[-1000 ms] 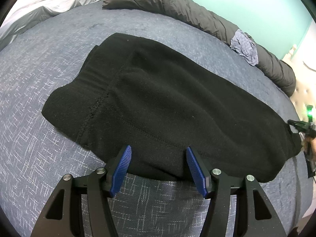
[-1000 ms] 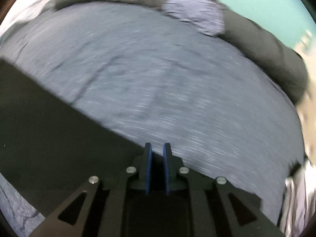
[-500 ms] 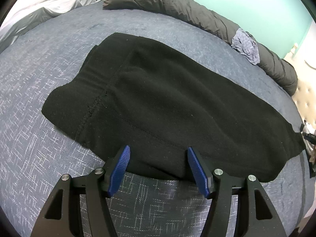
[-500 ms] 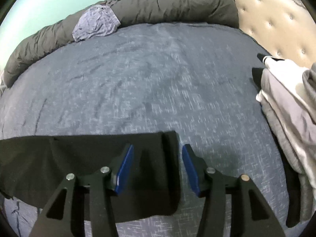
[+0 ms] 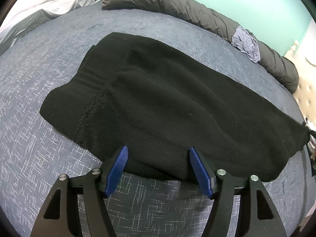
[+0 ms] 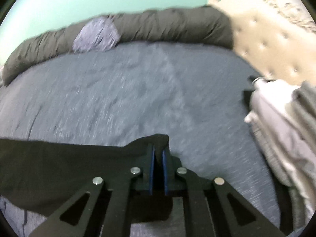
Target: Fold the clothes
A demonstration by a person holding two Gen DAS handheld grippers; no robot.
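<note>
Black fleece trousers (image 5: 167, 102) spread flat on the blue bedspread (image 5: 39, 158), long axis running from the waistband at the left end to the leg cuffs far off to the right. Left gripper (image 5: 157, 164) standing wide over the near edge of the trousers, close to the waistband end, blue pads either side of the hem but not pressing on it. Right gripper (image 6: 158, 154) at the opposite end, jaws just closed down narrow, pinching a raised corner of the black cloth at the cuff. Picture from that side blurred, so exact depth of the bite hard to judge. Beyond the trousers, a rolled grey duvet (image 5: 197, 13) along the far edge, with a small crumpled blue garment (image 5: 245, 45) on top; to the right of the cuff end, a pile of pale clothes (image 6: 280, 122). Likely next: cuff end carried leftward along the long axis toward the waistband, right gripper leading since already holding, left one near enough to clamp the waist edge.
</note>
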